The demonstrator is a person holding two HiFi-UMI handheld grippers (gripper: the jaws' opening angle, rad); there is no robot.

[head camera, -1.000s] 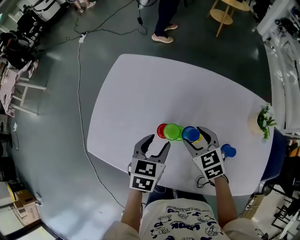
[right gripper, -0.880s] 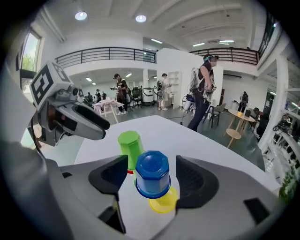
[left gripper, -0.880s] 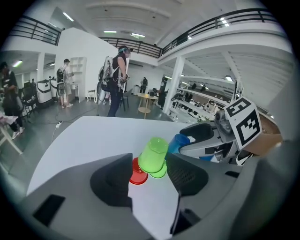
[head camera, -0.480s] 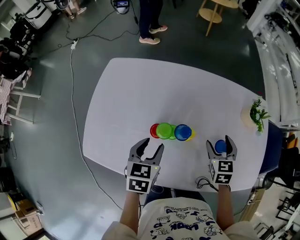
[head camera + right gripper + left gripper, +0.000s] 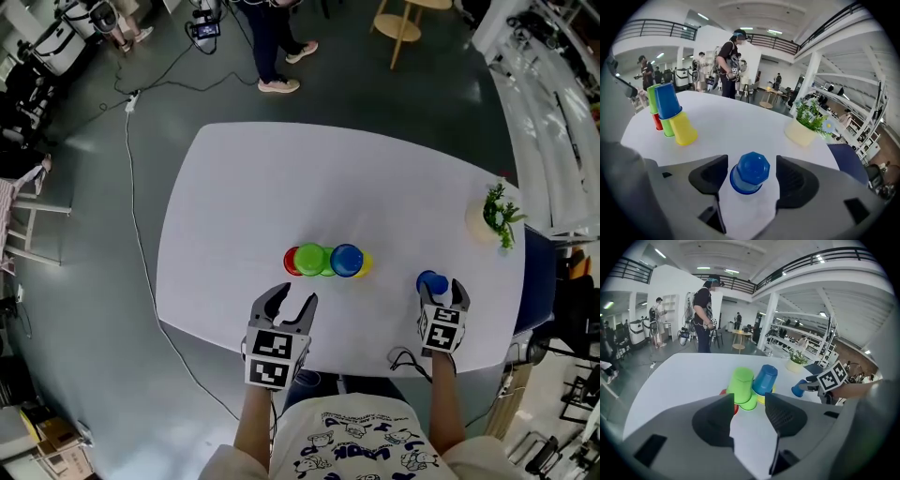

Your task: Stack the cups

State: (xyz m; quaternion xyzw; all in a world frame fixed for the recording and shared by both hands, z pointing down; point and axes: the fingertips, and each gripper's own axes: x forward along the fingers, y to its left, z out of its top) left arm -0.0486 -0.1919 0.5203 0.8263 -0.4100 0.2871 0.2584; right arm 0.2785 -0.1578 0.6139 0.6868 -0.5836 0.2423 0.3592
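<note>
Several upside-down cups form a small pyramid on the white table [image 5: 281, 178]: red [image 5: 292, 262], green [image 5: 311, 258], blue [image 5: 345, 259] and yellow [image 5: 365, 266]. In the left gripper view an upper green cup [image 5: 740, 384] and an upper blue cup [image 5: 765, 378] rest on the bottom row. A loose blue cup [image 5: 431, 280] stands upside down to the right. My right gripper [image 5: 752, 165] straddles this blue cup [image 5: 750, 171]; its jaws are closing, with a gap still showing on each side. My left gripper [image 5: 294, 300] hovers near the pyramid, jaws closing on nothing.
A potted plant [image 5: 495, 217] stands at the table's right edge, beyond the loose cup [image 5: 806, 125]. People stand on the floor past the far side, next to a wooden stool [image 5: 403, 23]. A cable [image 5: 141, 216] runs along the floor to the left.
My right gripper has left the pyramid and moved right to the loose blue cup, which now sits between its jaws. The left gripper has stayed in place, jaws a little narrower.
</note>
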